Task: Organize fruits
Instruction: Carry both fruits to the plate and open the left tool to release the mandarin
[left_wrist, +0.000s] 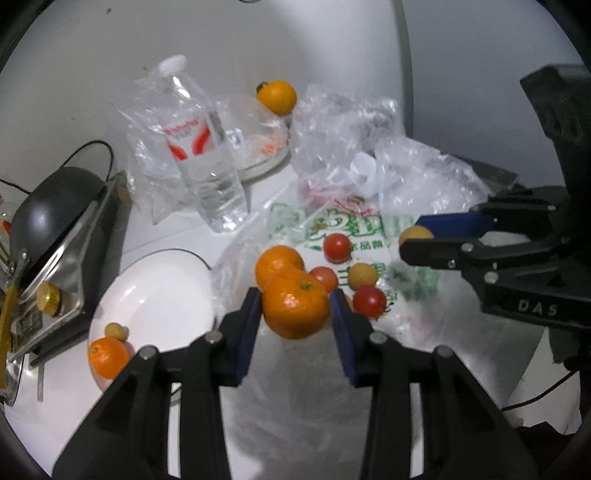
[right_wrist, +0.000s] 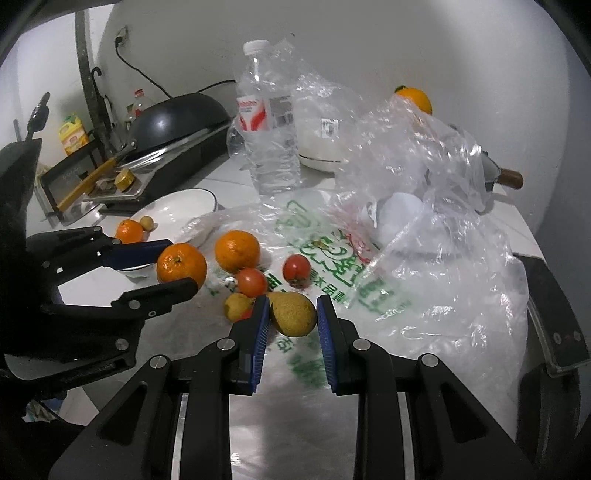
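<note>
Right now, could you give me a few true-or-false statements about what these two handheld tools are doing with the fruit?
1. The left tool grips a round orange mandarin. True.
2. The right tool is empty. False: it holds a small yellow-brown fruit.
3. The white ceramic bowl already holds a mandarin and a small yellow fruit. True.
4. The clear plastic water bottle lies flat on the counter. False: it stands upright.
5. Red tomatoes lie on the green-printed plastic bag. True.
</note>
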